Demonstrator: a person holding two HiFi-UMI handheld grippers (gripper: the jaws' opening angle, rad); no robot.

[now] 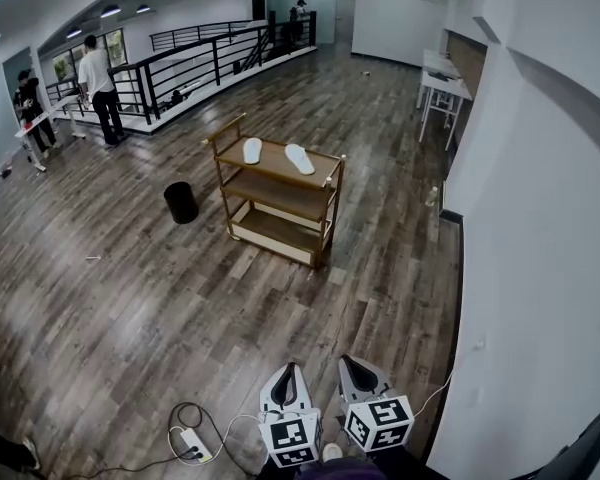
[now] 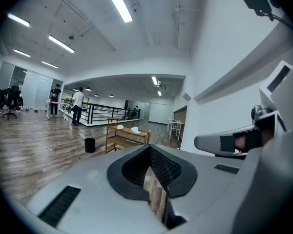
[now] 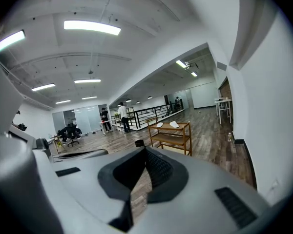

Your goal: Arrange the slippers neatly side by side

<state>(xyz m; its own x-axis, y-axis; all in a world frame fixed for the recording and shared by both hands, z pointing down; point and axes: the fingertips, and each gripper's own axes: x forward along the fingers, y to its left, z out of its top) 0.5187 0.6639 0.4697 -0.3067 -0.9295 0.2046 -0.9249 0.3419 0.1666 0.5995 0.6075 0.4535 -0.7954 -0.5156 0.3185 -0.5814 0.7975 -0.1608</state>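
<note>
Slippers (image 1: pixel 300 158) far beyond 2 grippers (image 1: pixel 285 370) (image 1: pixel 353 364)

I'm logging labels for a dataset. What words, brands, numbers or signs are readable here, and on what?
No text can be read in any view.
The cubes on the left gripper and right gripper bear only black-and-white square markers, no letters.
The slippers and wooden cart show no print from this far away.
</note>
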